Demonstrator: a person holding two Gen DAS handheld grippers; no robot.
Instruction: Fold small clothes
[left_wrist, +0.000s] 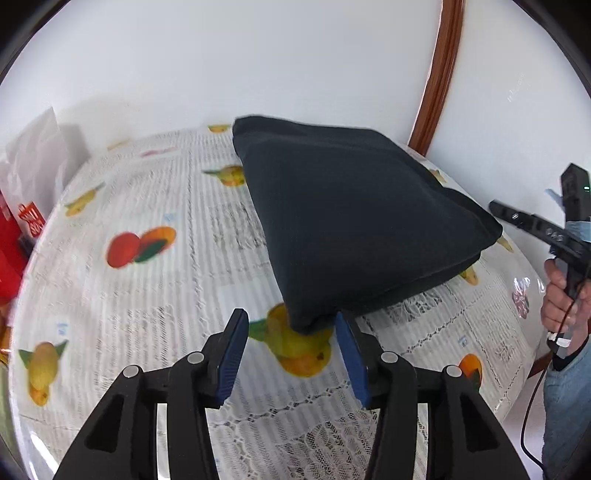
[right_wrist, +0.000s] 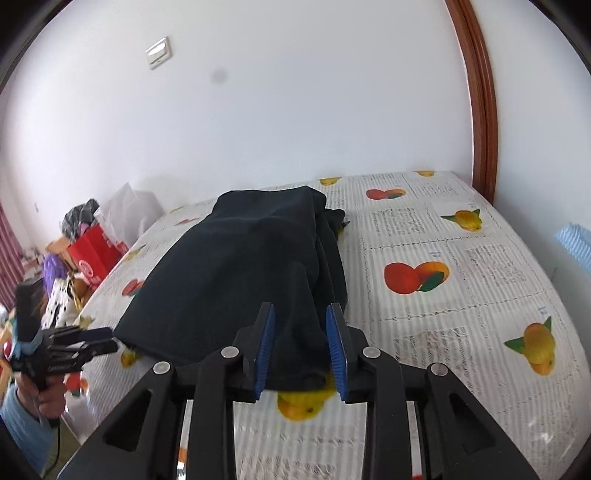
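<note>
Dark garment (left_wrist: 354, 221) lies folded into a thick pad on the table (left_wrist: 147, 302), which has a clear plastic cover over a fruit-print, lace-pattern cloth. Its near corner hangs just ahead of the left gripper (left_wrist: 291, 354), whose blue pads (left_wrist: 234, 354) stand wide apart w/ nothing between them, the corner just off their tips. From the right wrist view the right gripper (right_wrist: 301, 347) also has its pads spread, and the garment's near end sits between them; can't tell if they touch the fabric, no pinch visible. That side of the garment shows looser, bunched layers (right_wrist: 332, 251) along its right edge. Plenty of bare table to the right of the garment and at the front, less on the wall side. Past the table's left edge: a red bag (right_wrist: 94, 254), white plastic bag (right_wrist: 125, 214) and misc clutter. A wooden door frame (right_wrist: 476, 96) runs up the white wall (right_wrist: 295, 92) behind the far right corner.
</note>
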